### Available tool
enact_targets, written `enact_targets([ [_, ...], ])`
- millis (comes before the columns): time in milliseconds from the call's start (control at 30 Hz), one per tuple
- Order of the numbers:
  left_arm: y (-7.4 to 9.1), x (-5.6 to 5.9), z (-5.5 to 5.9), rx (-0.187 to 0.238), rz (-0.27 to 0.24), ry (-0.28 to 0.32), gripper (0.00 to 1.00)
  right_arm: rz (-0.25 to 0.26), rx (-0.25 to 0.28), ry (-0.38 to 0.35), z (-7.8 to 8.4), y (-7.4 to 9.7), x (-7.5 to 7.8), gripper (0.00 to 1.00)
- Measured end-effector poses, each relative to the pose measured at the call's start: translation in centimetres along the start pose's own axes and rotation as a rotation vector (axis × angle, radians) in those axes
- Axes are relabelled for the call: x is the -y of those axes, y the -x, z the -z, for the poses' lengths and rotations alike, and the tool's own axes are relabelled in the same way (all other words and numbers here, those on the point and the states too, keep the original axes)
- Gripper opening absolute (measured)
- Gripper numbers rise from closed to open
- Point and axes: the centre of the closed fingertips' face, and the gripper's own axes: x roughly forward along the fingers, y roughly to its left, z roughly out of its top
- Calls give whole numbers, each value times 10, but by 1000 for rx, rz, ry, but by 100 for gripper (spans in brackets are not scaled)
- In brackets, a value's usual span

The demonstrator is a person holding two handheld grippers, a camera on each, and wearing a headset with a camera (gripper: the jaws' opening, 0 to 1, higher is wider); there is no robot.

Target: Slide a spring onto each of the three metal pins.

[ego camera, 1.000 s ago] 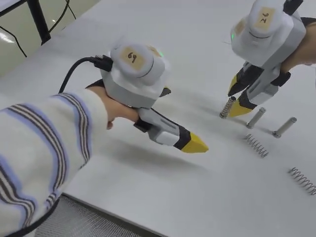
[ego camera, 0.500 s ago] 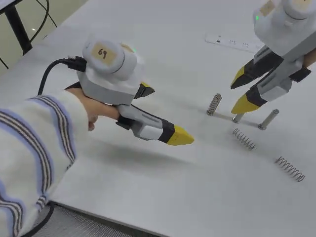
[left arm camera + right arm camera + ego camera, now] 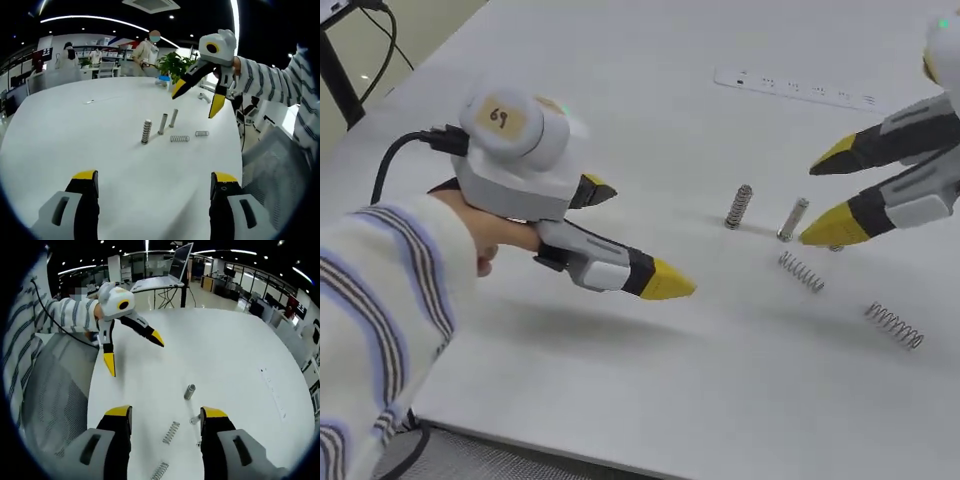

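Note:
A spring-covered pin [image 3: 738,206] stands upright on the white table [image 3: 650,100]. A bare pin [image 3: 793,218] stands just right of it; a third bare pin [image 3: 173,118] is behind in the left gripper view. Two loose springs [image 3: 801,272] [image 3: 894,325] lie flat nearby. My right gripper [image 3: 817,200] hovers open and empty just right of the pins, its lower jaw in front of the third pin. My left gripper [image 3: 635,235] is open and empty, well left of the pins. In the right gripper view the sprung pin [image 3: 189,391] stands ahead between the jaws.
A white power strip [image 3: 790,88] lies at the far side of the table. The table's near edge [image 3: 570,450] runs below my left arm. People, desks and a plant [image 3: 172,65] stand beyond the table.
My right gripper has drawn up and to the right, away from the spring now sitting on the first pin. The left gripper has held its pose. The head view has shifted.

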Motion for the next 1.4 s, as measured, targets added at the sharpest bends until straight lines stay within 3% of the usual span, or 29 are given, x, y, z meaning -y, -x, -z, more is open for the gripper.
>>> enact_targets([
  [67, 1, 0, 0, 1, -1, 3, 90, 13, 61, -49, -1, 6, -1, 58],
  [133, 3, -2, -4, 32, -7, 36, 90, 31, 110, -89, 2, 14, -2, 64],
  [233, 6, -1, -8, 54, -3, 49, 89, 94, 173, -133, 9, 27, 2, 68],
  [433, 9, -1, -9, 64, 0, 53, 89, 141, 204, -186, 29, 38, -5, 74],
  [767, 14, 1, -5, 51, 20, 60, 89, 244, 323, -312, 54, 45, -5, 86],
  [1033, 15, 1, -5, 54, 24, 69, 89, 318, 336, -384, 83, 46, -7, 95],
  [1400, 16, 3, -4, 45, 31, 57, 89, 356, 358, -443, 106, 50, -16, 99],
])
